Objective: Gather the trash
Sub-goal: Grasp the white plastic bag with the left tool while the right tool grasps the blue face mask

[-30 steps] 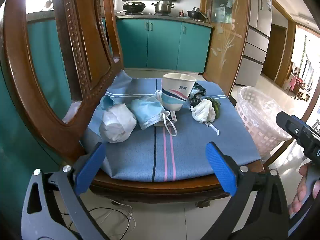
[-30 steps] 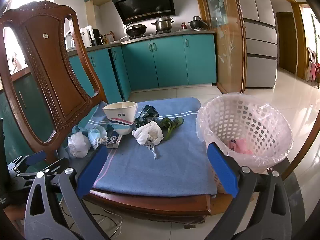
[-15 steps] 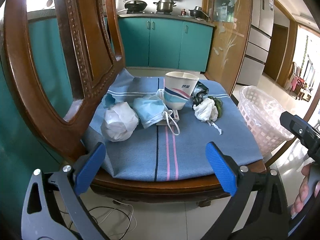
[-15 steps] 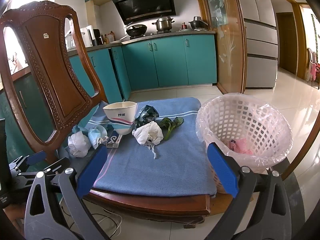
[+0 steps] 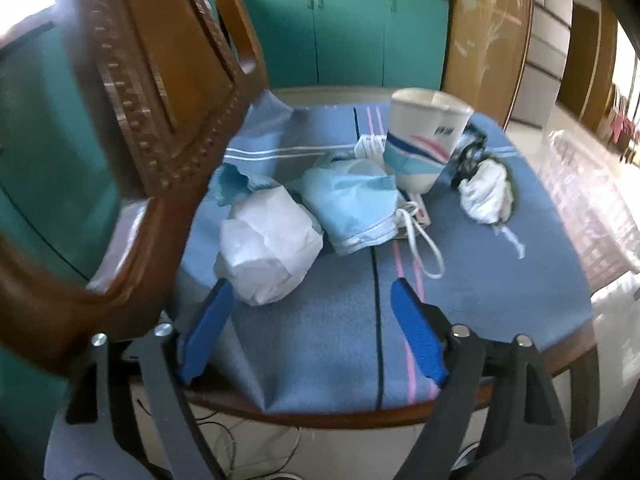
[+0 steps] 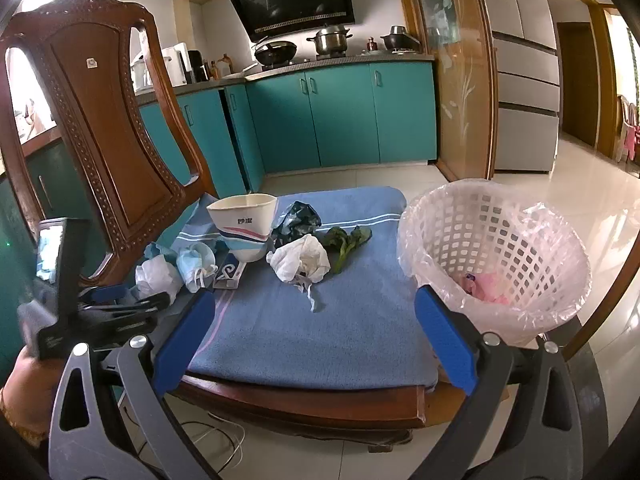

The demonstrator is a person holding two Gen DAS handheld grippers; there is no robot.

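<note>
Trash lies on a chair's blue seat cloth [image 5: 480, 300]: a white crumpled wad [image 5: 268, 248], a blue face mask [image 5: 352, 204], a paper cup [image 5: 424, 144] and a white tissue [image 5: 486, 196]. My left gripper [image 5: 312, 286] hangs low over the seat's front with its jaws closing. The wad sits just ahead of its left fingertip and the pads press on nothing. In the right wrist view the left gripper [image 6: 120, 300] reaches toward the wad [image 6: 156, 276]. My right gripper [image 6: 314, 300] stands open and empty before the seat, beside a lined white basket [image 6: 496, 256].
The carved wooden chair back [image 5: 120, 120] rises close on the left. A green leaf [image 6: 348, 240], a dark wrapper [image 6: 296, 220] and a small packet [image 6: 230, 276] also lie on the cloth. Pink trash [image 6: 488, 284] sits in the basket. Teal cabinets [image 6: 340, 112] stand behind.
My left gripper has moved forward and down toward the white wad, and its jaws have narrowed. The right gripper has not moved.
</note>
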